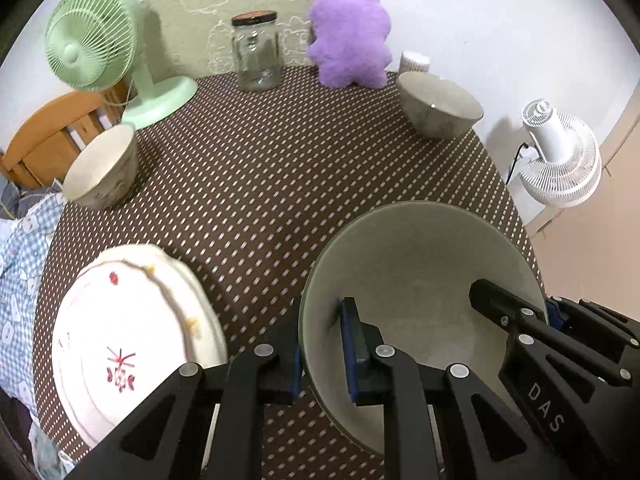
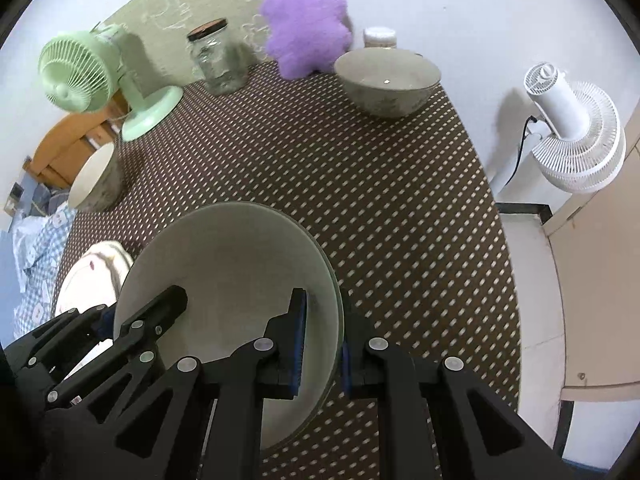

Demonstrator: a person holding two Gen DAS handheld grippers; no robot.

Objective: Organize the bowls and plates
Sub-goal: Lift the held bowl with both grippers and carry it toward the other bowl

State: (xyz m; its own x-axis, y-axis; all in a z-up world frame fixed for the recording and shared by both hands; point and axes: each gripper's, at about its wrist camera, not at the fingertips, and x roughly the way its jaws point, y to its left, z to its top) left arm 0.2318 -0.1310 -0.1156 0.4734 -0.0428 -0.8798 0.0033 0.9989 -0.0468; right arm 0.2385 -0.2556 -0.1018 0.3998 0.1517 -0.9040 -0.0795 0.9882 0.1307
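grey-green large bowl [image 1: 420,280] held above the dotted brown tablecloth [image 1: 260,160], left gripper [image 1: 324,344] and right gripper [image 2: 322,344] each clamped shut on opposite rim walls (one finger inside, one outside). relative to this bowl: floral plates [image 1: 120,340] just left, small bowl [image 1: 100,168] far left, second grey bowl [image 1: 440,106] beyond, near the purple plush [image 1: 348,32].

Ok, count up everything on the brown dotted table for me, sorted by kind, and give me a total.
Bowls: 3, large grey held bowl, grey bowl, cream bowl
White floral plates: 1 stack
Green fan: 1
Glass jar: 1
Purple plush toy: 1
Total: 7
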